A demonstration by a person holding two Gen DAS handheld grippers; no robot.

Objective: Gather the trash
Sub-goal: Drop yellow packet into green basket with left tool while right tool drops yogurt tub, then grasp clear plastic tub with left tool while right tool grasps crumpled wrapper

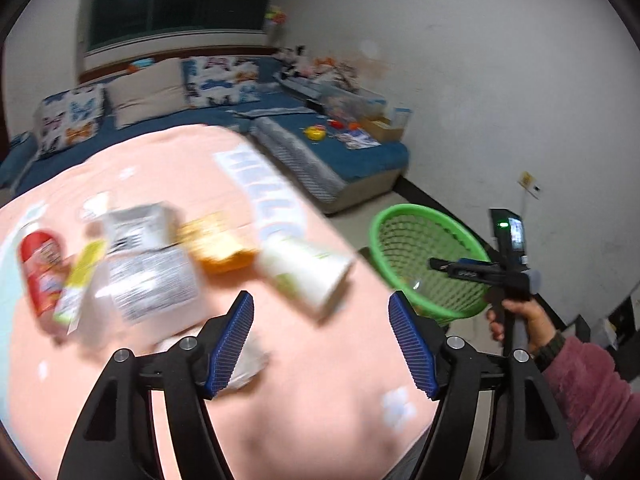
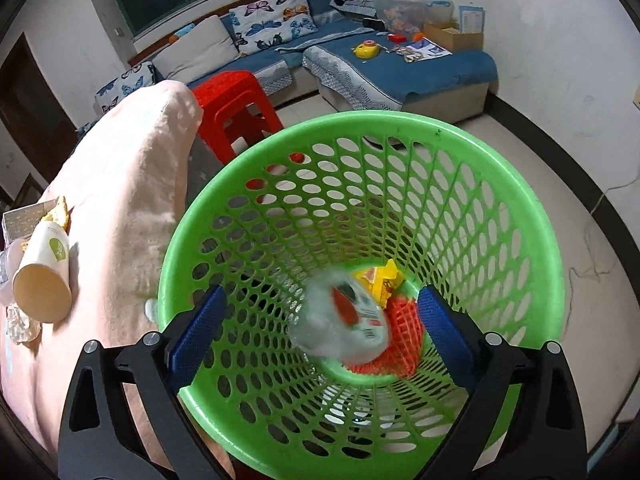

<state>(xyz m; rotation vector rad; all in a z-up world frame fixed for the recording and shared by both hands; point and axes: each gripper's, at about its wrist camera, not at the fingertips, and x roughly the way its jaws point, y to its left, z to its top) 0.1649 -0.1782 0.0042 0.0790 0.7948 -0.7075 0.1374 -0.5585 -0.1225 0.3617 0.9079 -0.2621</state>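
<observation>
A blurred clear plastic bottle with a red-and-white label (image 2: 344, 318) is seen inside the green perforated plastic basket (image 2: 500, 208), apparently tilted, its long axis slanting down-right. The right claw (image 2: 322, 330) is spread wide above it, empty. The left claw (image 1: 320, 344) is spread over the pink-covered table (image 1: 320, 420).

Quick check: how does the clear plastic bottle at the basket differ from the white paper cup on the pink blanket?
The clear plastic bottle is inside the green basket, blurred as if dropping; the white paper cup lies on its side on the pink blanket beside the basket. The bottle is see-through with a red-and-white label; the cup is opaque with a green mark. The bottle sits between the open right tongs; the cup is untouched. Both look empty.
</observation>
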